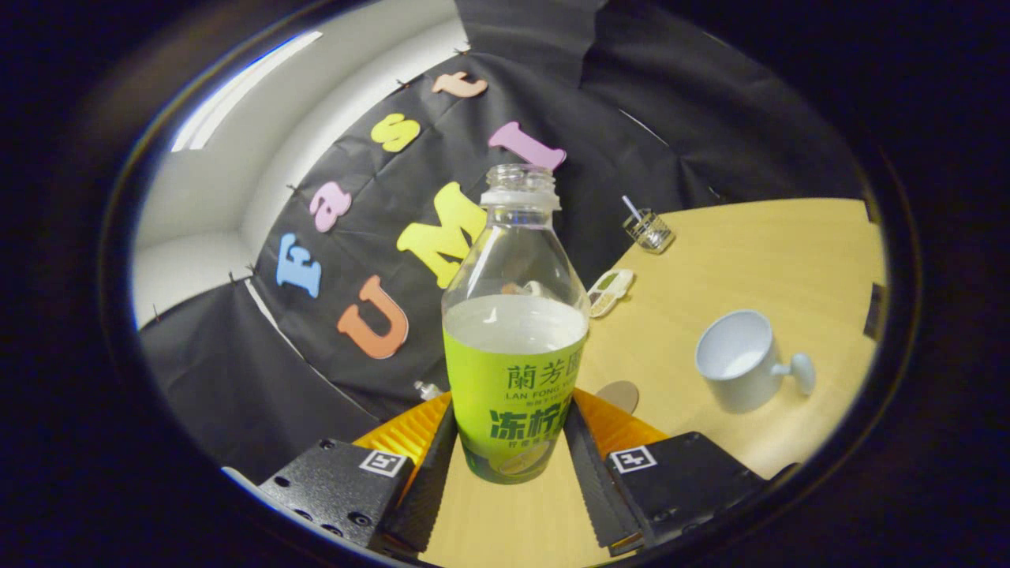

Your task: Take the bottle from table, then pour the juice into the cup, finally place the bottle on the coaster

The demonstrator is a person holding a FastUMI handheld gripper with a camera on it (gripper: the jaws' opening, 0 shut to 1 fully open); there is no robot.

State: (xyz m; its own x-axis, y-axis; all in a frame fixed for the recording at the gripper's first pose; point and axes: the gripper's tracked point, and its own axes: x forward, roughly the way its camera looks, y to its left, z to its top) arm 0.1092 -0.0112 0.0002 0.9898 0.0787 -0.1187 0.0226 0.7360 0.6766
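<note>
I have the bottle (514, 347) clamped between my gripper's (511, 442) two fingers, one pressing on each side of its lower body at the green label. It has no cap on, and its open neck points up toward the booth's black cloth wall (671, 118). The clear upper half shows pale juice reaching to about the top edge of the label. The whole view is tilted, so the table (750, 260) slopes across my picture; the bottle's base looks lifted off the wood, though I cannot be sure from this angle.

Beyond my right finger, just past the bottle's shoulder of label, I see a small round brown disc lying flat on the table, which I take to be the coaster (619, 394); part of it is hidden behind the finger. Further out to the right stands the white cup (742, 361), its handle turned away from the bottle and its mouth open toward me, well apart from the coaster.

Behind the bottle, near the wall, lies a small flat packet (611, 290) with a green patch, and farther back sits a small clear glass (649, 230) with a straw in it.
</note>
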